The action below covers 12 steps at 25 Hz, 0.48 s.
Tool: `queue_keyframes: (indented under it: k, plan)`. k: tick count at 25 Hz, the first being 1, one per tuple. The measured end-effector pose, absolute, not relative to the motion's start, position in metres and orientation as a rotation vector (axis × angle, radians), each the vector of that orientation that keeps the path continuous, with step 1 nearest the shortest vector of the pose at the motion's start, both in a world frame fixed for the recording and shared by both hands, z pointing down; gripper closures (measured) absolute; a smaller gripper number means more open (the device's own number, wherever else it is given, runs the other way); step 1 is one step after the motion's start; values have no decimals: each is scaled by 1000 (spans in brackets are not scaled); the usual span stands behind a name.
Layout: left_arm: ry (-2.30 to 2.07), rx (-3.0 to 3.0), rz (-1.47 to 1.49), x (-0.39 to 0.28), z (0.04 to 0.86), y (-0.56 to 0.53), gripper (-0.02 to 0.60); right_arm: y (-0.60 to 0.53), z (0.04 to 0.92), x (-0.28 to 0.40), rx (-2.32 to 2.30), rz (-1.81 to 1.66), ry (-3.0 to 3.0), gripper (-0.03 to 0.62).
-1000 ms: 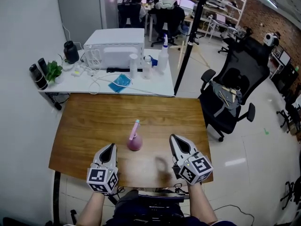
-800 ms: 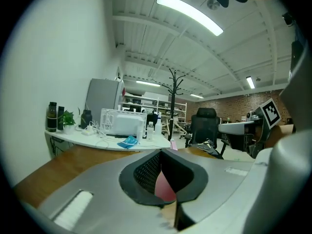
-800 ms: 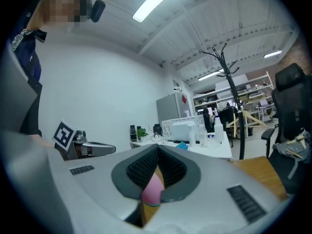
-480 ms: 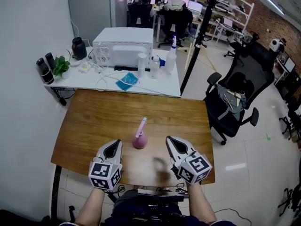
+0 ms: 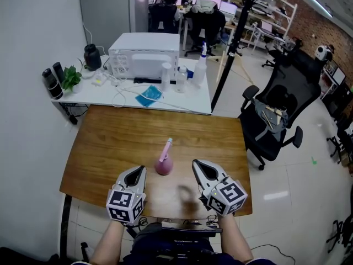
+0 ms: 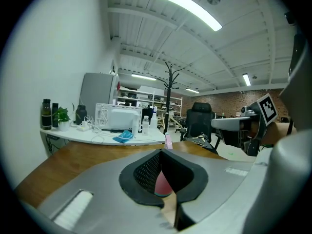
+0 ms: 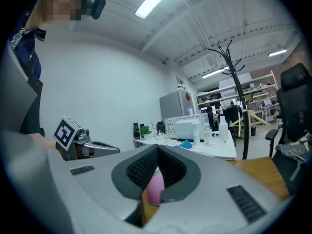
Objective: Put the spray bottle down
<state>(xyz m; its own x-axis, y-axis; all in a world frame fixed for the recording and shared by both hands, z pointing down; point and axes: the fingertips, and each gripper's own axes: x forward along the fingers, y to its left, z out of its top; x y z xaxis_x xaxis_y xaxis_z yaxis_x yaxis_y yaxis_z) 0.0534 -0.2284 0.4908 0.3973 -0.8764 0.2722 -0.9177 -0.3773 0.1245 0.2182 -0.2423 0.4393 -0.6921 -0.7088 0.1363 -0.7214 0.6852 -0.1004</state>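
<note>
Left gripper (image 5: 137, 171): jaws closed, nothing between; right gripper (image 5: 198, 165): jaws together too, empty; both low over near edge of table (image 5: 110, 142); bottle (image 5: 164, 163), pink, stands upright on table between the two tips, just ahead, touching neither; beyond table, white desk (image 5: 165, 101) with microwave (image 5: 144, 57); black chair (image 5: 276, 109) at right.
</note>
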Motion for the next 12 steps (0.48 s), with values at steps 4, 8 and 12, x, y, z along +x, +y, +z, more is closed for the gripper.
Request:
queue_keyframes:
  k: [4, 8, 12]
  plan:
    - [-1572, 2412, 261, 55, 495, -230, 575, -243, 440, 219, 1203, 223, -2800, 589]
    - [-1565, 2411, 272, 56, 497, -230, 575, -243, 441, 219, 1206, 227, -2795, 589]
    - [-1585, 2408, 294, 54, 499, -230, 575, -244, 443, 218, 1206, 229, -2788, 589]
